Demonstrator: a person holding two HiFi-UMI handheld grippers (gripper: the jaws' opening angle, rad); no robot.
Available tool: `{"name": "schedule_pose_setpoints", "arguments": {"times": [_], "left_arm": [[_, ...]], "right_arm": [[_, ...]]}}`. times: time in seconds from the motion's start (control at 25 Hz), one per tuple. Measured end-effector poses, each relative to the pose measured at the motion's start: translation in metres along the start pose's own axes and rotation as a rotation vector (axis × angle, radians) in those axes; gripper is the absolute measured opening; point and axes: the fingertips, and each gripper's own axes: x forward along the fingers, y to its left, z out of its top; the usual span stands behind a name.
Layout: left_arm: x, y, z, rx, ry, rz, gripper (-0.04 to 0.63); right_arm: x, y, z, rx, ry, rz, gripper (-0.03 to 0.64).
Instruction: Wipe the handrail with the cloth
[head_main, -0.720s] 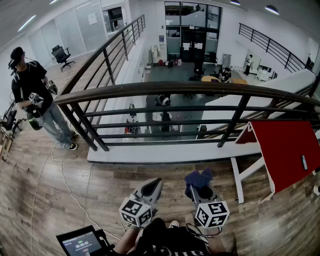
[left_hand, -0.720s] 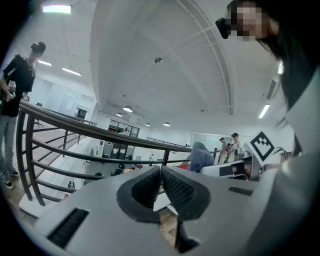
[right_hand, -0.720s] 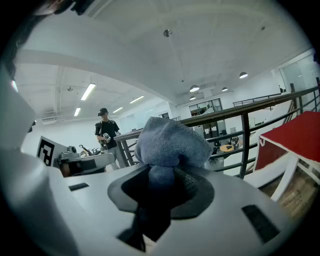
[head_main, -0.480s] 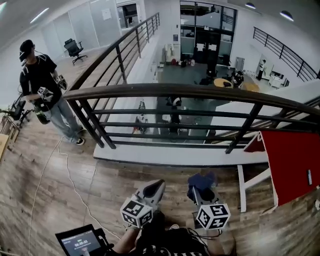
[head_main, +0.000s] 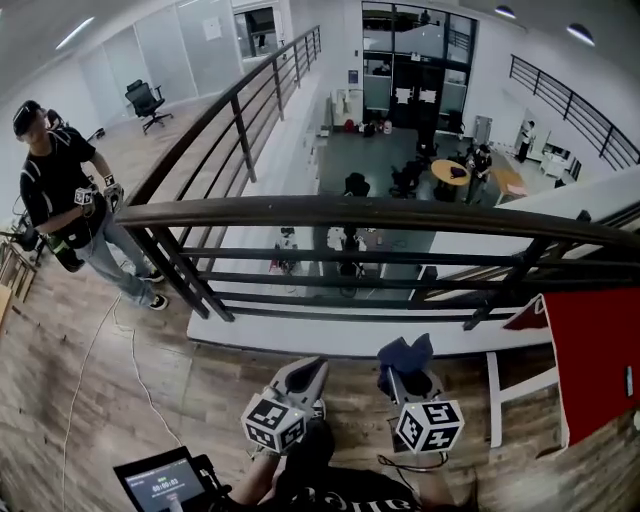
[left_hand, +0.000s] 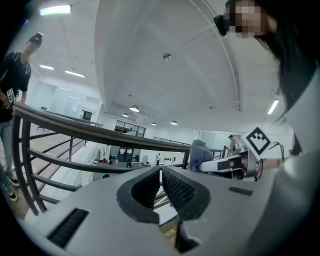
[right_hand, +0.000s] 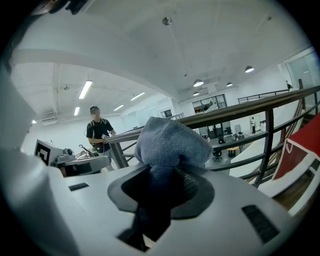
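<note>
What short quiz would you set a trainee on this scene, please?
1. Which tongs grip the cloth?
2. True or false: the cloth touches the handrail.
3. The left tongs are: A) wide open; B) shut and empty; C) shut on a cable.
Key: 1, the right tongs; 2, false, the cloth is held short of it; 3, B.

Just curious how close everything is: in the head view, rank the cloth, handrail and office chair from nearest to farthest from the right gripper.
1. Blue cloth, in the right gripper's jaws.
2. Handrail, just ahead.
3. Office chair, far back left.
</note>
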Motion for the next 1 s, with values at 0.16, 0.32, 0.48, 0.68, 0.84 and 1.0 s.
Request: {"name": "schedule_pose_setpoints", "arguments": {"times": [0.16, 0.32, 0.48, 0.68, 0.84, 1.0], "left_arm": [[0.027, 0.063, 0.011, 0.043, -0.008, -0.025, 0.0], [0.068, 0.147, 0.027, 0.048, -0.017, -0.04, 0.0], [0.091, 0.195, 0.035, 0.029, -0.028, -0.022, 0.0], [0.083, 0.225, 0.048, -0.029, -0.039, 0.009, 0.0], [0.108, 0.226, 0.045, -0.035, -0.034, 0.031, 0.0], [0.122, 0.238, 0.054, -0.053, -0.012, 0.064, 0.0]], "right_arm": [[0.078, 0.008, 0.026, -0.029, -0.012, -0.005, 0.108], [0.184, 0.018, 0.071, -0.07, -0.048, -0.01, 0.107], [0.252, 0.029, 0.119, -0.123, -0.07, 0.003, 0.108], [0.302, 0.07, 0.174, -0.212, -0.063, 0.019, 0.109], [0.348, 0.079, 0.191, -0.25, -0.029, 0.075, 0.109], [0.395, 0.106, 0.204, -0.324, 0.018, 0.139, 0.109]]}}
